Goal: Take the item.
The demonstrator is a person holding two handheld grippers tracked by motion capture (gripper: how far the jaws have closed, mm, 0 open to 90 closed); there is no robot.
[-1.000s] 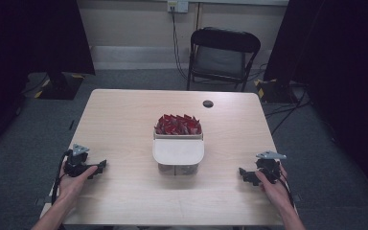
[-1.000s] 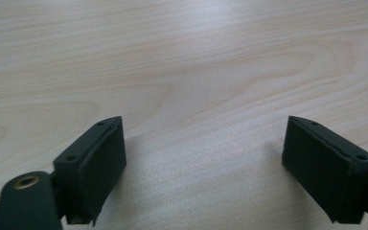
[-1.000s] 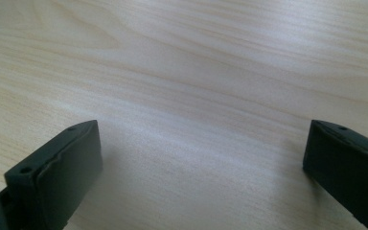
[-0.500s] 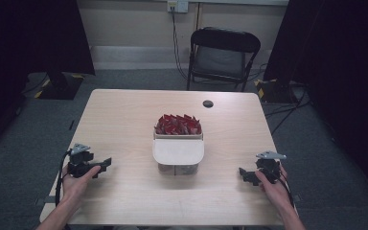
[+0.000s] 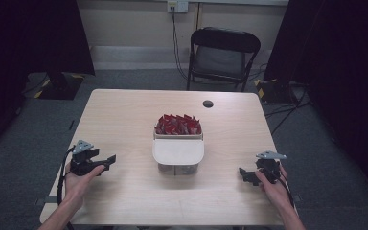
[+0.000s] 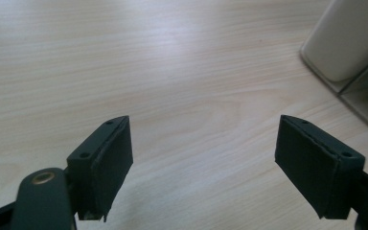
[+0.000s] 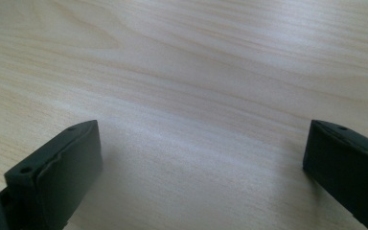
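Observation:
A clear box [image 5: 178, 135] stands at the middle of the wooden table [image 5: 124, 115]. Its far half is heaped with red packets [image 5: 178, 124], and a white lid [image 5: 178, 152] covers its near half. My left gripper [image 5: 106, 160] is held at the table's left, open, jaws aimed right toward the box with nothing between them. In the left gripper view the lid [image 6: 347, 40] and a corner of the box show at the upper right, beyond the gripper [image 6: 203, 163]. My right gripper [image 5: 244, 175] rests at the table's right, open and empty, over bare wood [image 7: 201, 96].
A small black disc [image 5: 208, 103] lies near the table's far edge. A black folding chair [image 5: 223, 55] stands behind the table. Cables run along the floor at the right.
My left gripper has moved a little to the right toward the box. The right gripper has stayed in place.

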